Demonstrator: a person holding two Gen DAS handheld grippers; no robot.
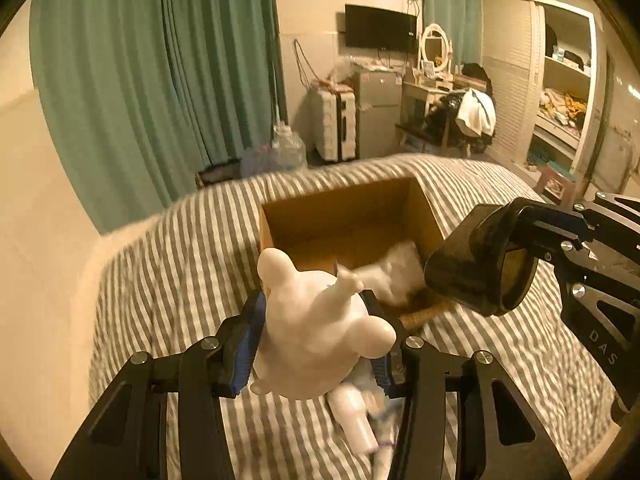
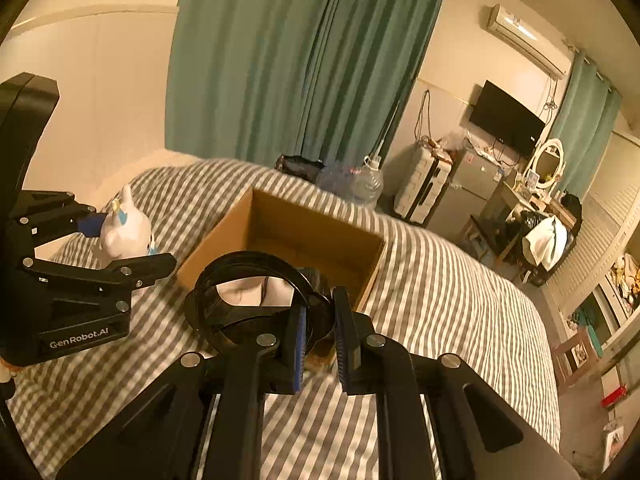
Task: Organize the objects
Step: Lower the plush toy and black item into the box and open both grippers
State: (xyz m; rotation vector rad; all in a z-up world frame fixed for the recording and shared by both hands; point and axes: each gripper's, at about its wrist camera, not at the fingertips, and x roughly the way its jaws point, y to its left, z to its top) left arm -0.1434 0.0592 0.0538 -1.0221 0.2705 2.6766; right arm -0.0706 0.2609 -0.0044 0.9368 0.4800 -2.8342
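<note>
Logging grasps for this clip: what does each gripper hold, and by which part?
Left gripper clamps the white plush toy across its body. Right gripper pinches the black round container by its rim.

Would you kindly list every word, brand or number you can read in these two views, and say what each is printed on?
"GenRobot.AI": on the body of the left gripper, read in the right wrist view.
"DAS": on the frame of the right gripper, read in the left wrist view; the letters run off behind the rim, so it may be partial.
The mark on the television's lower corner is too small to read.
</note>
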